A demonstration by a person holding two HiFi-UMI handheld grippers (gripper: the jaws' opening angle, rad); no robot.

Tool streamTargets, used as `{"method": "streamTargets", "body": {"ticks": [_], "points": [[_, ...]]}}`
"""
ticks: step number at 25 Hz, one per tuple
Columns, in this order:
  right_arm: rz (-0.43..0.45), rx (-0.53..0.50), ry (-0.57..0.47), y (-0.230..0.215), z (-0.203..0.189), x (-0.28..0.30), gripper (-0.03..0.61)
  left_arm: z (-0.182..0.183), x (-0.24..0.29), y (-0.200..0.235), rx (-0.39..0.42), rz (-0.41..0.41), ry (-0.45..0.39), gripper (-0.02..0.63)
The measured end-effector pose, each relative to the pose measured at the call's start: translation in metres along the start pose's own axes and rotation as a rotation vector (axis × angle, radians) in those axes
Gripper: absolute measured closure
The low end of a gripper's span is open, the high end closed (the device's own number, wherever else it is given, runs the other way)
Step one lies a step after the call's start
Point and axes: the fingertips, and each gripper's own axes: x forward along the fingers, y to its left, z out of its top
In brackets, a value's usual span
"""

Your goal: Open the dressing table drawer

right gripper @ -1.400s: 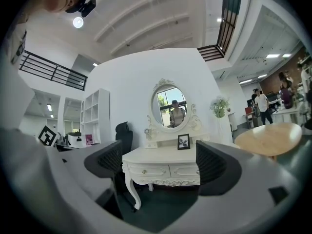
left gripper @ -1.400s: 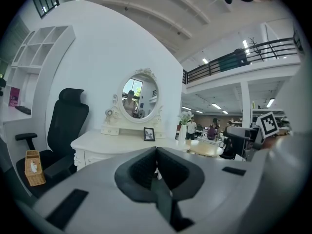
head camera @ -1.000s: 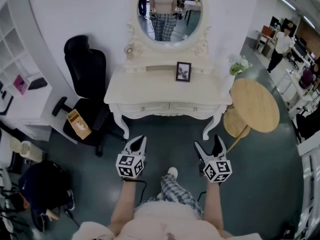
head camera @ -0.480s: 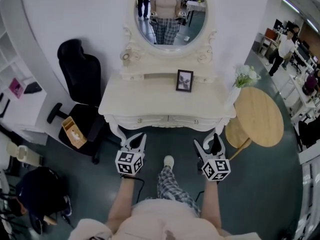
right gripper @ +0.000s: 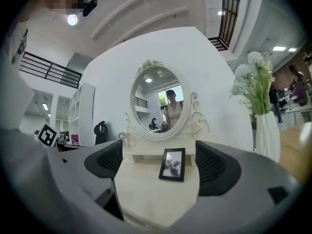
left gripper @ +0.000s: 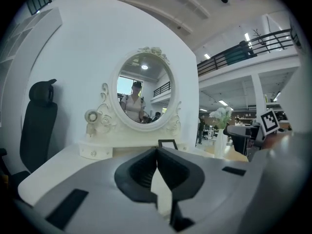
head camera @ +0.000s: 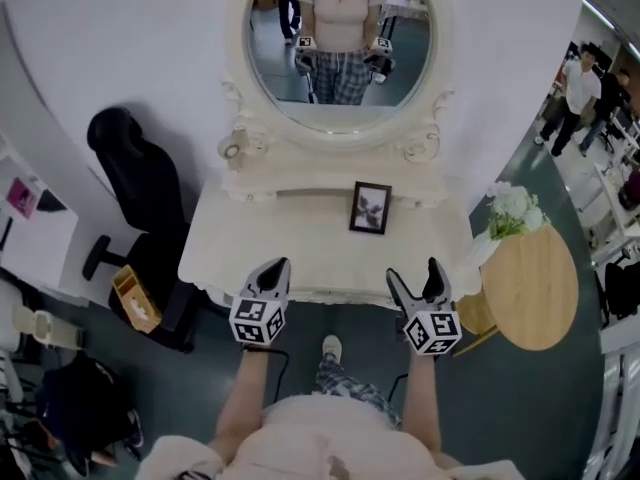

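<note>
The surface [head camera: 290, 236] lies mostly bare ahead of the left claw [head camera: 272, 268] and right claw [head camera: 412, 276]. Only a picture frame [head camera: 370, 208] stands toward its back, right of middle, and the mirror [head camera: 340, 38] walls off the rear. A black office chair [head camera: 135, 183] crowds the left end. A round wooden table [head camera: 540, 288] and flowers [head camera: 515, 208] crowd the right.
</note>
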Motion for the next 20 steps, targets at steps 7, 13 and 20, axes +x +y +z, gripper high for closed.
{"method": "streamTargets", "body": {"ticks": [7, 13, 20], "points": [[0.018, -0.015, 0.010, -0.044, 0.021, 0.089, 0.115, 0.034, 0.085, 0.019, 0.022, 0.028, -0.026, 0.586], [0.016, -0.015, 0.021, -0.061, 0.032, 0.134, 0.115, 0.050, 0.130, 0.030, 0.024, 0.014, -0.018, 0.586], [-0.039, -0.008, 0.032, -0.079, 0.033, 0.156, 0.116, 0.057, 0.179, 0.038, 0.037, -0.017, 0.012, 0.586]]}}
